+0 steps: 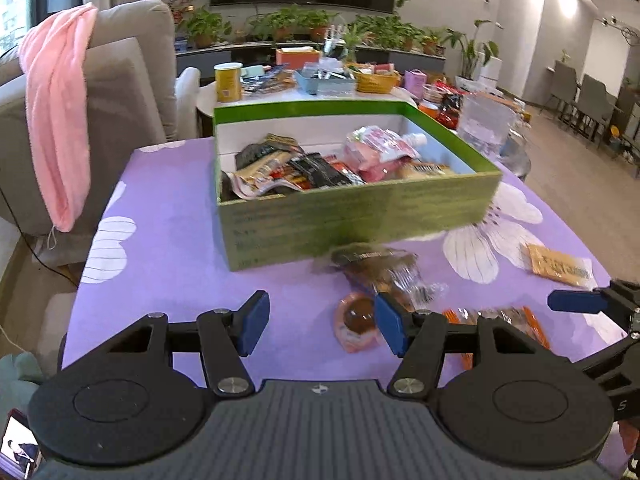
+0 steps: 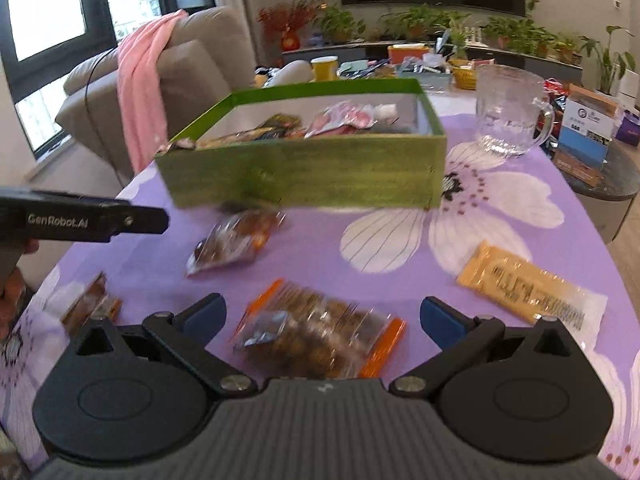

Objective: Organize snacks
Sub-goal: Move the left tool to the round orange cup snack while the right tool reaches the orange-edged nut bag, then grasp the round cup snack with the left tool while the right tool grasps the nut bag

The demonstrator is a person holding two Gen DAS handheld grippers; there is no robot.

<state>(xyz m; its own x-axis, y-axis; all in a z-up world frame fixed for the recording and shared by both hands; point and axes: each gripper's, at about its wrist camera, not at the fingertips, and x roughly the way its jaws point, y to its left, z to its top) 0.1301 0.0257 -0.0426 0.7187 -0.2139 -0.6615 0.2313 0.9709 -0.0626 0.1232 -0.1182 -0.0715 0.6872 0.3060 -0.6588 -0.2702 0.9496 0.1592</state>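
From the left wrist view, we see the left gripper [image 1: 322, 326] released and empty, its blue pads spread above the purple flowered counter [image 1: 168, 216], with a round orange-rimmed jelly cup [image 1: 357, 322] just beside its right pad. Ahead stands the green box [image 1: 352, 216], already holding a heap of snack packets, while a blurred clear packet of brown snacks [image 1: 380, 268] lies just in front of the box wall and a yellow packet [image 1: 560, 266] lies off to the right. We judge the sorting to be well along, with several loose items yet to go in; the left hand's likely next move is to drop over the jelly cup and close on it. From the right wrist view, the right gripper [image 2: 322, 322] is likewise spread with nothing between its pads, poised over an orange-edged clear bag [image 2: 320, 338] of brown snacks, which we take as its target; it would need to lower and pinch the bag's crinkly film. A glass mug [image 2: 510, 114] stands beyond the box. The left gripper's side reads "GenRobot.AI"; the yellow packet's black print is probably too blurred to read.
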